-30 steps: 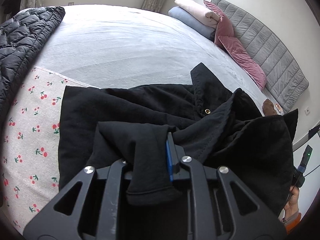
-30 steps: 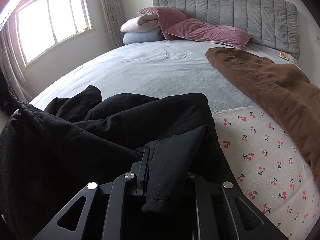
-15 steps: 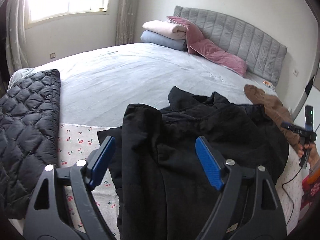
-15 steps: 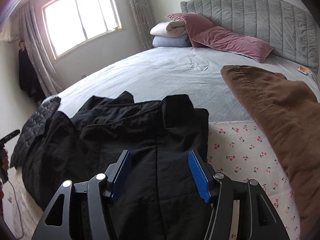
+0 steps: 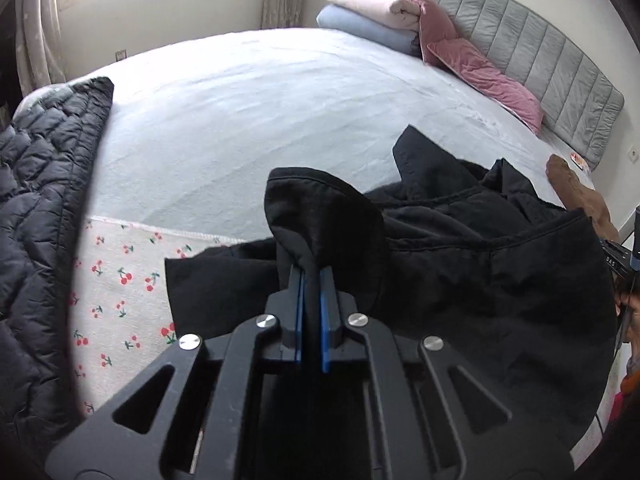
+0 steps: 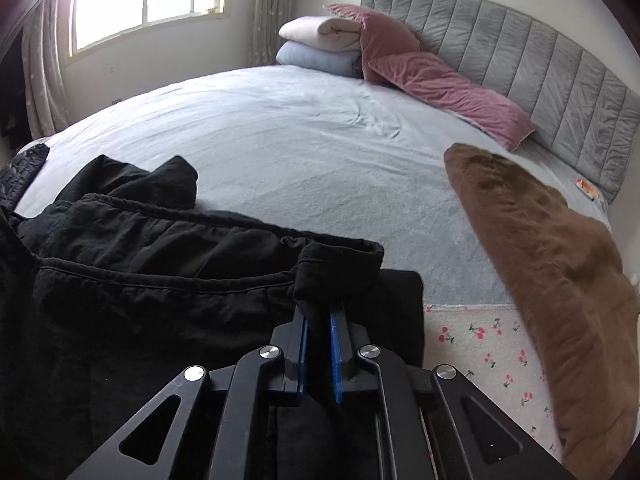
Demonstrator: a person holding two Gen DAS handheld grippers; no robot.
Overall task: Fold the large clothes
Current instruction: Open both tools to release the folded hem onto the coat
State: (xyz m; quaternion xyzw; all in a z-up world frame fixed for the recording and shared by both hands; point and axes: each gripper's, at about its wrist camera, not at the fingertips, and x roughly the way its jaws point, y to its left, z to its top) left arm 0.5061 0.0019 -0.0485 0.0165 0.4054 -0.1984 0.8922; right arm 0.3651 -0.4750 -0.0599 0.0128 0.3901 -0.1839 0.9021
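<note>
A large black garment (image 5: 460, 264) lies bunched at the near edge of the bed, partly on a cherry-print cloth (image 5: 120, 280). My left gripper (image 5: 311, 276) is shut on a raised fold at the garment's left end. In the right wrist view the same black garment (image 6: 160, 280) spreads to the left. My right gripper (image 6: 318, 316) is shut on a cuffed fold at its right end, lifted a little off the bed.
A dark quilted jacket (image 5: 36, 208) lies at the left. A brown garment (image 6: 552, 264) lies at the right. Pink pillows (image 6: 440, 84) and folded blankets (image 6: 320, 44) sit by the grey headboard (image 6: 520, 64). The light blue bedsheet (image 6: 300, 140) stretches beyond.
Half a second ago both grippers were open above the garment. Now both have closed on folds of it and hold them slightly raised.
</note>
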